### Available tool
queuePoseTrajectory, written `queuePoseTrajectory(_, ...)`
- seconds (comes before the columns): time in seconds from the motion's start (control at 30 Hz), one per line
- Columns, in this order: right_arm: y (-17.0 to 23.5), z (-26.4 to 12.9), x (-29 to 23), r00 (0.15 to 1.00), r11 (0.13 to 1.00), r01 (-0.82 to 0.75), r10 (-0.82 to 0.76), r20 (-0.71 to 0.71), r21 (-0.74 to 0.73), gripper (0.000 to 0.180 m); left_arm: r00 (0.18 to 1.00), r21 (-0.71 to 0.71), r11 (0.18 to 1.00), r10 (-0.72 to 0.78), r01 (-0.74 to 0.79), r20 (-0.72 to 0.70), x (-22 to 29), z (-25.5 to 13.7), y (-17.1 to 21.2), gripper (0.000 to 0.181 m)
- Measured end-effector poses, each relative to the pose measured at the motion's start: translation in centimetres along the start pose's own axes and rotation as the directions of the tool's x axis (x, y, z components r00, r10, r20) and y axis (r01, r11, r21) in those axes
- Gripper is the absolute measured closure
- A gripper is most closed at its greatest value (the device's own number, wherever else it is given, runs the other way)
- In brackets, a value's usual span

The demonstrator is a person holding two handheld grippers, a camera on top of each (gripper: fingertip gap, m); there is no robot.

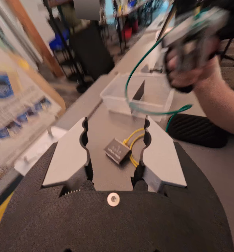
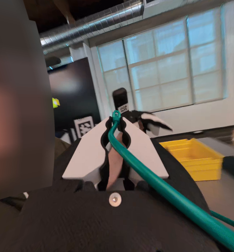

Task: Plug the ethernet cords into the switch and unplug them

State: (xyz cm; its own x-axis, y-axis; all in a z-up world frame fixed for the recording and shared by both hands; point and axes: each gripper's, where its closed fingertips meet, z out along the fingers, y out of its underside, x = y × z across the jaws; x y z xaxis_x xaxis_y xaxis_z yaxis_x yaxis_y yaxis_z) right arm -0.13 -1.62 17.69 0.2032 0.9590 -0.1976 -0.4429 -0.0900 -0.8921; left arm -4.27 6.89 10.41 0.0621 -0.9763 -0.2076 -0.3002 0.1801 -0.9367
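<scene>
- The left gripper [image 1: 116,134] hangs over the grey table [image 1: 111,175], jaws spread wide and empty; the small dark switch [image 1: 117,152] lies between them with yellow cords [image 1: 133,137] plugged into it.
- Beyond the switch, a clear plastic bin [image 1: 137,95] (a dark divider stands inside); the green ethernet cord [image 1: 132,73] loops across it.
- The right gripper [image 2: 116,120] is raised, jaws pinched on the green cord's plug end.
- A yellow bin [image 2: 192,156] sits to its right; contents cannot be told.

White markings on the switch [image 1: 117,150] and the poster's [image 1: 11,103] print are blurred, unreadable.
</scene>
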Motion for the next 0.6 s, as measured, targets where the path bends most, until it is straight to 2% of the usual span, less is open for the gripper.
queuePoseTrajectory(0.07, -1.1, -0.5, -1.2, 0.985, 0.986, 0.162, -0.164, -0.059, -0.027, 0.169, 0.995, -0.131, 0.986, -0.1, 0.101, 0.014, -2.1, 2.0, 3.7, 0.095)
queuePoseTrajectory(0.13, -1.8, -0.8, -2.3, 0.963, 0.967, 0.248, -0.253, -0.092, -0.061, 0.169, 0.995, -0.191, 0.977, -0.099, 0.092, -0.029, -2.4, 4.3, 6.5, 0.093)
queuePoseTrajectory(0.23, -2.7, -1.4, -3.2, 0.939, 0.948, 0.306, -0.315, -0.135, -0.083, 0.169, 0.991, -0.347, 0.935, -0.11, 0.078, -0.072, -2.1, 7.7, 11.6, 0.072)
queuePoseTrajectory(0.4, -3.4, -2.3, -3.3, 0.925, 0.939, 0.332, -0.342, -0.163, -0.09, 0.169, 0.967, -0.432, 0.89, 0.034, -0.144, -0.252, 0.8, 11.8, 17.0, 0.073)
queuePoseTrajectory(0.53, -3.7, -2.8, -3.1, 0.929, 0.945, 0.314, -0.326, -0.174, -0.09, 0.169, 0.912, -0.536, 0.812, -0.013, -0.229, -0.409, 2.7, 13.4, 20.1, 0.068)
queuePoseTrajectory(0.6, -3.9, -3.1, -3.1, 0.925, 0.943, 0.32, -0.332, -0.182, -0.092, 0.169, 0.903, -0.615, 0.743, -0.034, -0.264, -0.428, 2.0, 14.0, 21.9, 0.071)
